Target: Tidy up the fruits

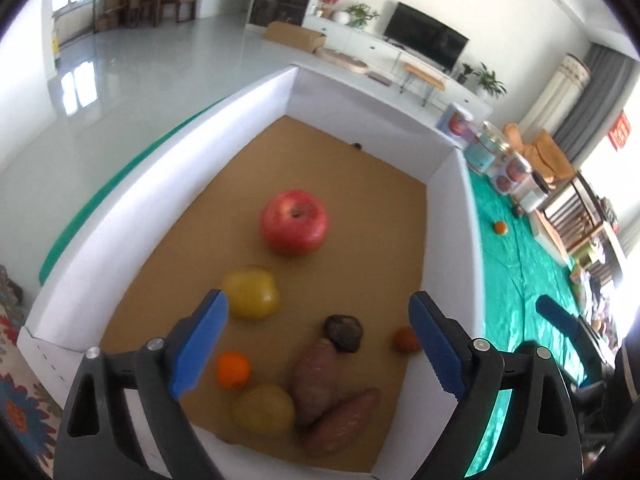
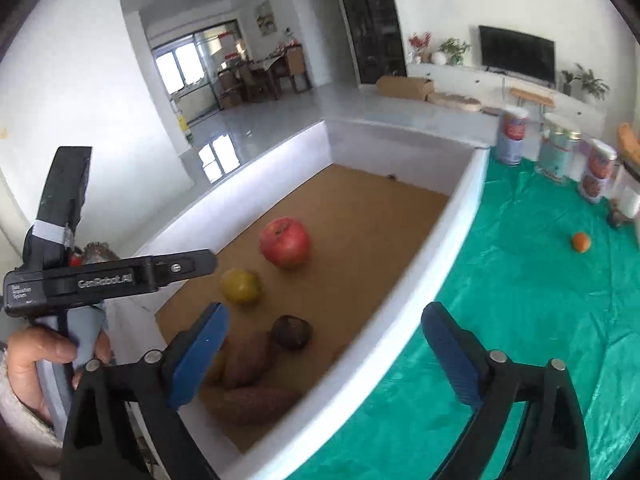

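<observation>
Both tongs gape wide and hold nothing: the left tongs (image 1: 318,344) hang over the box (image 1: 362,118), where an apple (image 1: 294,222), two pears, possibly, and sweet potatoes (image 1: 332,396) lie. One orange (image 2: 581,242) sits alone on the green bench (image 2: 520,300), beyond the right tongs (image 2: 324,354).

1. The box (image 1: 450,184) sits on the tablecloth (image 1: 516,280), at its left part.
2. In the box, the apple (image 1: 294,222) lies farthest; a pear (image 1: 252,292) lies nearer, to its left.
3. Nearest lie two sweet potatoes (image 1: 320,380), touching, with a second pear (image 1: 264,410) on their left.
4. A small orange (image 1: 500,227) lies on the cloth, right of the box; cans (image 2: 514,136) stand farther back.
</observation>
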A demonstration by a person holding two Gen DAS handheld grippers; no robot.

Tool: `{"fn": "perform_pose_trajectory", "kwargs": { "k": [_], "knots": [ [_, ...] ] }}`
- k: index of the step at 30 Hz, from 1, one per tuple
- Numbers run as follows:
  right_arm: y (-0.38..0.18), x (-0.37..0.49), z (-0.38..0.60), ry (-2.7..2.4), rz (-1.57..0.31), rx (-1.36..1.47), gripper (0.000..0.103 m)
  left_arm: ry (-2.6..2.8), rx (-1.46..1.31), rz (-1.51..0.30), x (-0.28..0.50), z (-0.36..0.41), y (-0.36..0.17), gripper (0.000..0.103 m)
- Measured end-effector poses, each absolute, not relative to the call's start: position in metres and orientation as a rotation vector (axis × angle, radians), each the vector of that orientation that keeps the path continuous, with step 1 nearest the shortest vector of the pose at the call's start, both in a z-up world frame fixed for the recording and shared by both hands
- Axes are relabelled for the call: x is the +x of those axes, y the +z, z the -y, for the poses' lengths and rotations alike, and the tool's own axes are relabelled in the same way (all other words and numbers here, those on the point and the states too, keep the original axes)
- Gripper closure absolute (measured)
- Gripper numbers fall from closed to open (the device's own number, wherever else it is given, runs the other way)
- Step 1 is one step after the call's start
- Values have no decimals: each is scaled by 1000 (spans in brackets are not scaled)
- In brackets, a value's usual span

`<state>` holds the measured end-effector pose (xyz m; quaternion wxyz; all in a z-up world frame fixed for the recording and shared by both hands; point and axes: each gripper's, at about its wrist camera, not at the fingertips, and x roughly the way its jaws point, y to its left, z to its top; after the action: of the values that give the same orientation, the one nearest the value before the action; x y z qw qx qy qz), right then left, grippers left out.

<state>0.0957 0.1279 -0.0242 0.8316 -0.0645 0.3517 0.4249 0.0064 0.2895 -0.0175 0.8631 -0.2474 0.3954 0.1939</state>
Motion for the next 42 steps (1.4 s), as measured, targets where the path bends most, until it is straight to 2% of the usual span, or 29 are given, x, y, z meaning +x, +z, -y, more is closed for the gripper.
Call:
{"fn": "perform_pose_trajectory", "kwargs": {
  "k": [3, 7, 11, 15, 25, 42],
  "knots": [
    [-44, 129, -52, 722, -757, -54, 0, 264, -436, -844, 27, -231, -6, 9],
    [-93, 181, 63, 442, -888, 73, 0, 14, -356, -880, 59, -137, -2, 5],
    [-128, 201, 148, 162, -938, 69, 0, -170, -370, -979, 100, -61, -32, 5],
    [-136, 199, 180, 84, -922, 71, 0, -112, -293, -1019, 141, -17, -74, 5],
    [-141, 201, 168, 56, -938, 19, 0, 45, -5, -969, 213, -4, -137, 4],
    [-144, 202, 165, 43, -949, -10, 0, 50, -17, -949, 210, -1, -139, 0]
  ]
}}
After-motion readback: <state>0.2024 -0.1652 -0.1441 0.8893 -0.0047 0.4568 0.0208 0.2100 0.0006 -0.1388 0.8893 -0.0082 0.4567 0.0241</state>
